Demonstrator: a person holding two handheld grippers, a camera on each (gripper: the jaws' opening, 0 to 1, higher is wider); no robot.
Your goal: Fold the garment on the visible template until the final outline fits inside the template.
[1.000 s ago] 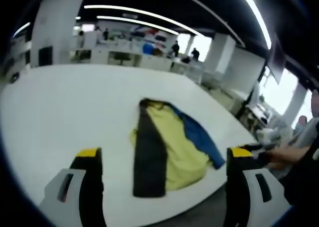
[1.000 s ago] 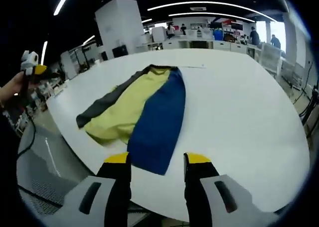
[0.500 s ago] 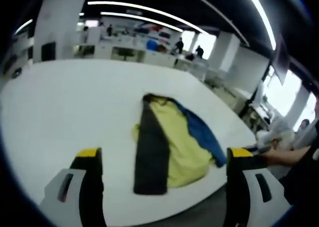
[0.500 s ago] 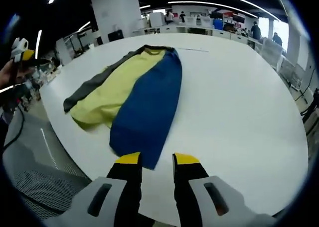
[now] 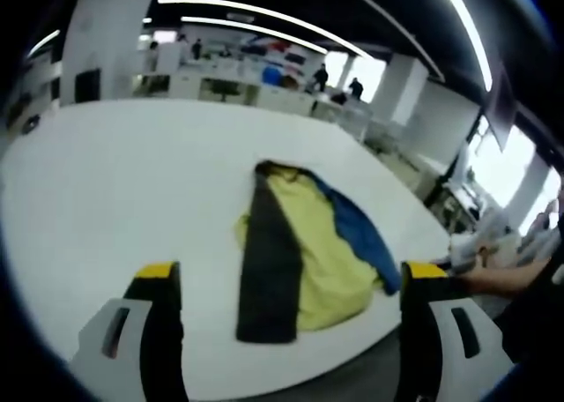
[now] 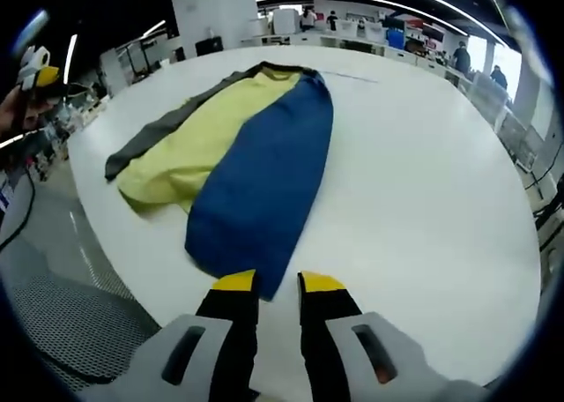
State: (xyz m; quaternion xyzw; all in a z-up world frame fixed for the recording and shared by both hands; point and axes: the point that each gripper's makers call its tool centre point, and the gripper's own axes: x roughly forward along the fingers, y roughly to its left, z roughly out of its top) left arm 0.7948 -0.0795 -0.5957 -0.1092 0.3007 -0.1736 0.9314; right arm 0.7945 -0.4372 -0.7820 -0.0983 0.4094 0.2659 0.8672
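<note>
Both grippers differ: right gripper (image 6: 269, 283) has closed in on the garment's (image 6: 251, 168) blue hem, jaws narrowed, nearly together, not yet clamped. Left gripper (image 5: 291, 274) hangs back, jaws wide apart; first fold grab looks imminent on the white table (image 6: 423, 173)

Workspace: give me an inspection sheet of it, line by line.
Surface: white table, bare around the cloth.
Job's things: garment lying flat in long panels, blue, yellow and dark grey; no template outline seen.
Clutter: nothing seen on the table.
Grippers: right gripper at the blue panel's near end, jaws narrow but apart; left gripper wide open, short of the table edge.
Cables: dark cable hanging at the left.
Surroundings: open office, desks, ceiling lights, distant people.
</note>
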